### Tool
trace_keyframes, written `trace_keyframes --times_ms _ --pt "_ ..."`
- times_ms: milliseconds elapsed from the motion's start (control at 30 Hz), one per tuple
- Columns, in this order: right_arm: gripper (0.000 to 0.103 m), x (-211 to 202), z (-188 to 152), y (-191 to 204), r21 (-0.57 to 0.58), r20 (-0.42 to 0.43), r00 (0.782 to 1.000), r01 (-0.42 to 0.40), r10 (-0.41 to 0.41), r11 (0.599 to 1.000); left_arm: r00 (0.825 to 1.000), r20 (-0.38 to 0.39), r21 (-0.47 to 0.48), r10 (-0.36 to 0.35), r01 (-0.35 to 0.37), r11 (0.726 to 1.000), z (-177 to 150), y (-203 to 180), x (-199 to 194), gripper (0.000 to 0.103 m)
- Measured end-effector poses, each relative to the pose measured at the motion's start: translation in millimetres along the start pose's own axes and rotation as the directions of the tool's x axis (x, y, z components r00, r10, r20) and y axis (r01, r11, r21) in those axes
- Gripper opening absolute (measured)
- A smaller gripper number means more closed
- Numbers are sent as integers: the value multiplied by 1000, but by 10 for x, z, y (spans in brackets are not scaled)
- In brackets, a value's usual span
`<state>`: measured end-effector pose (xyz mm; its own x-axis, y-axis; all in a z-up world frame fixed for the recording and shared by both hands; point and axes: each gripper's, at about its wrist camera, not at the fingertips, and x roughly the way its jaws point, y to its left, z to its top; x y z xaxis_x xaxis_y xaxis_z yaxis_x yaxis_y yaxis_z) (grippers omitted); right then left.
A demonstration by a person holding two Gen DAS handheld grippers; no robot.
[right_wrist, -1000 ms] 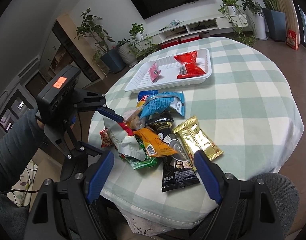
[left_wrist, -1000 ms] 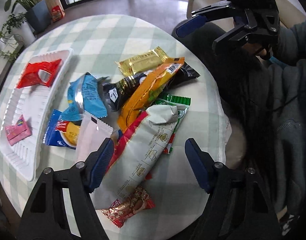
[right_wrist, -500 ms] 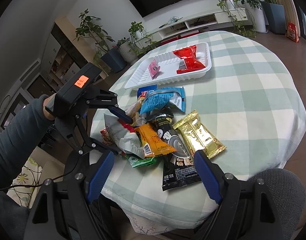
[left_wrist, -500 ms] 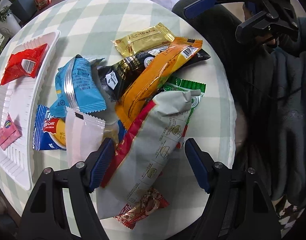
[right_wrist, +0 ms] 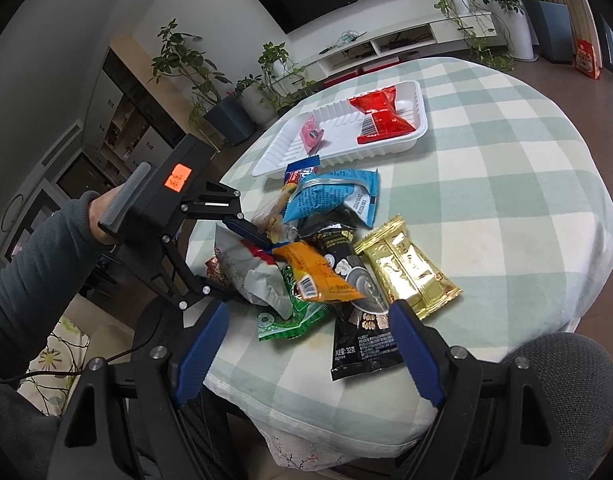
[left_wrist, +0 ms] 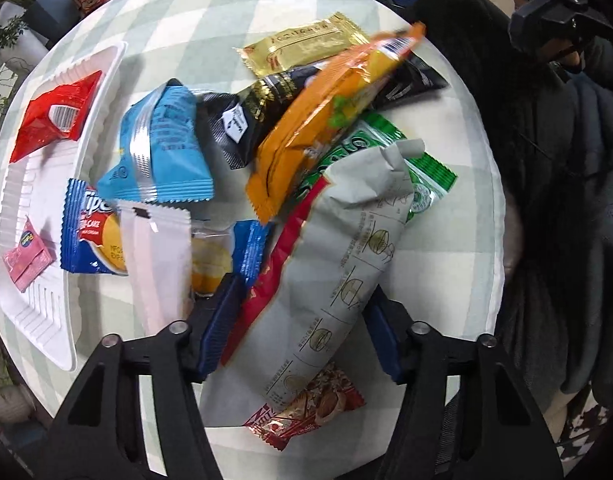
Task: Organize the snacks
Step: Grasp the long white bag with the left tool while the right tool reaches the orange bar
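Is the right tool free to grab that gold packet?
Probably yes. The gold packet lies on top at the pile's edge, just ahead of the open right tool, with nothing over it.

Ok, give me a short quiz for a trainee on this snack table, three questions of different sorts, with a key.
1. True or false: the white tray already holds a red packet and a pink packet.
2. Which packet lies between the left gripper's closing jaws? A) gold packet B) grey and red packet C) light blue packet
3. Fill in: the right gripper hangs open at the table's near edge, holding ____.

Key: 1 true. 2 B, the grey and red packet. 3 nothing.
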<state>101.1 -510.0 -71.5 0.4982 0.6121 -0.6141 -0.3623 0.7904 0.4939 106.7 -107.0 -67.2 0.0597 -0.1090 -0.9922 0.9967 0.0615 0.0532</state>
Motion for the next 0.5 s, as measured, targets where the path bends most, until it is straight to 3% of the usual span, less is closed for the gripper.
trace_keyframes --times_ms 367,500 --pt "84 6 -19 6 6 -5 1000 -5 5 1000 997 33 -26 65 -64 998 -117 -5 -63 38" --pt "84 20 -26 1 10 -9 1000 -6 6 1000 994 54 -37 98 -96 995 -180 -65 -131 25"
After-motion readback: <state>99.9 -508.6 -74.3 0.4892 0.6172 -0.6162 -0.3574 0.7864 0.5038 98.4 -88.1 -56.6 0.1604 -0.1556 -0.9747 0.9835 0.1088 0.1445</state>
